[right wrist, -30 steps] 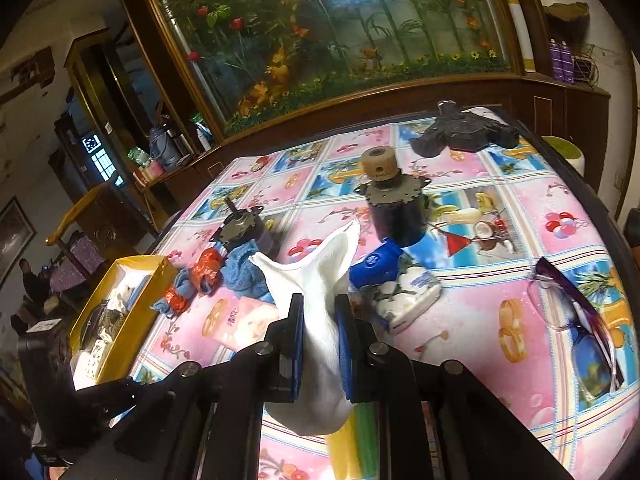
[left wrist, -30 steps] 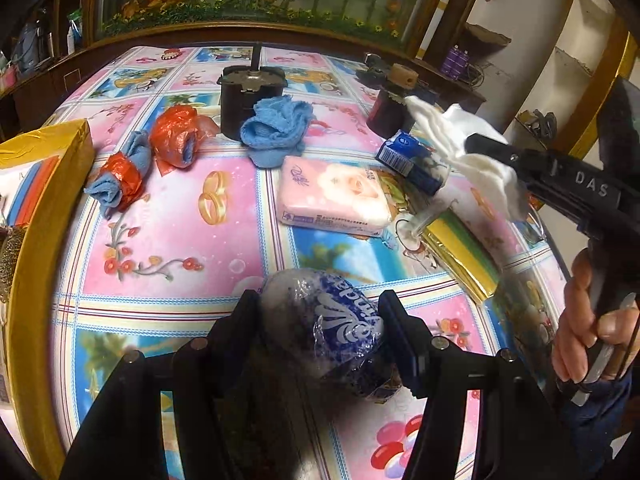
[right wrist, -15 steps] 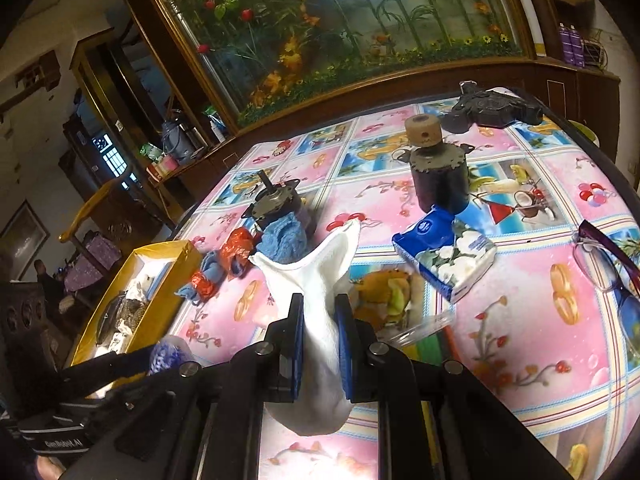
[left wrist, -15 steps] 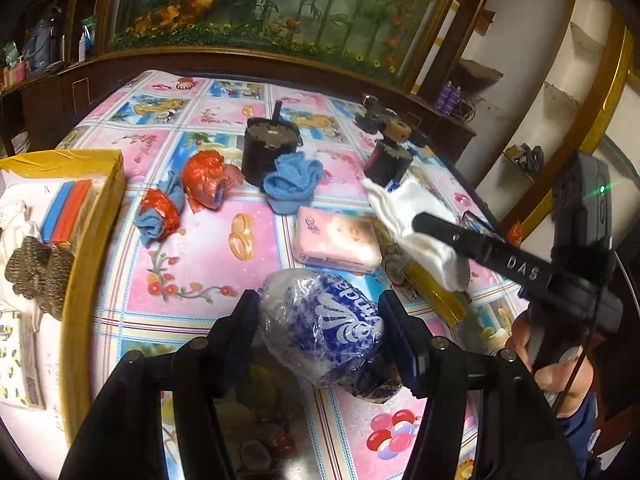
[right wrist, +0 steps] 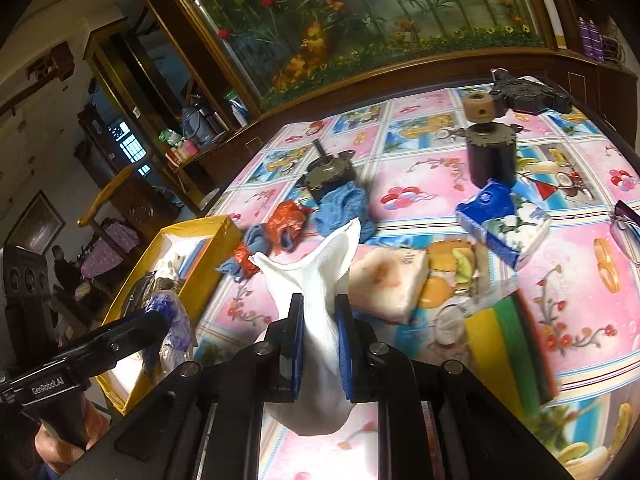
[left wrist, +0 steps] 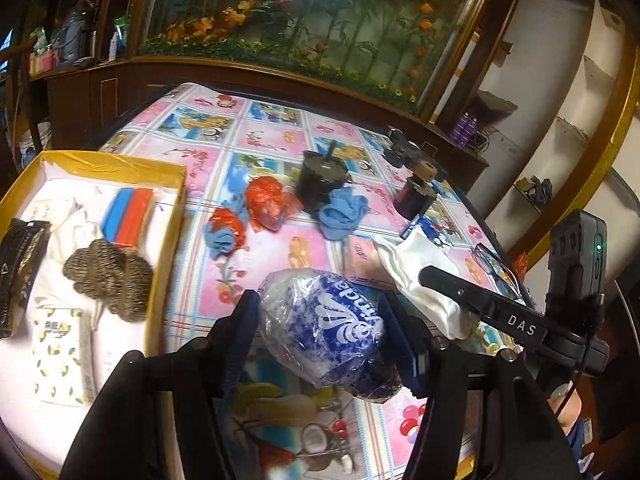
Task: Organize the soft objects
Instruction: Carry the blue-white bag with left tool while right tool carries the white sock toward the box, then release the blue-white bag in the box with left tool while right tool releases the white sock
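— What stands behind the table [left wrist: 276, 140]?
— A long aquarium [right wrist: 360, 20] in a dark wooden frame, plants and orange flowers inside.
— And on the left?
— Dark wooden shelves [right wrist: 132, 92], a small lit window [right wrist: 130, 146].

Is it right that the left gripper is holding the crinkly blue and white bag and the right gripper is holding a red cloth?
Not quite. The left gripper does hold the crinkly blue and white bag, but the cloth pinched in the right gripper is a white cloth, not red. The right wrist view shows it clearly between the blue pads.
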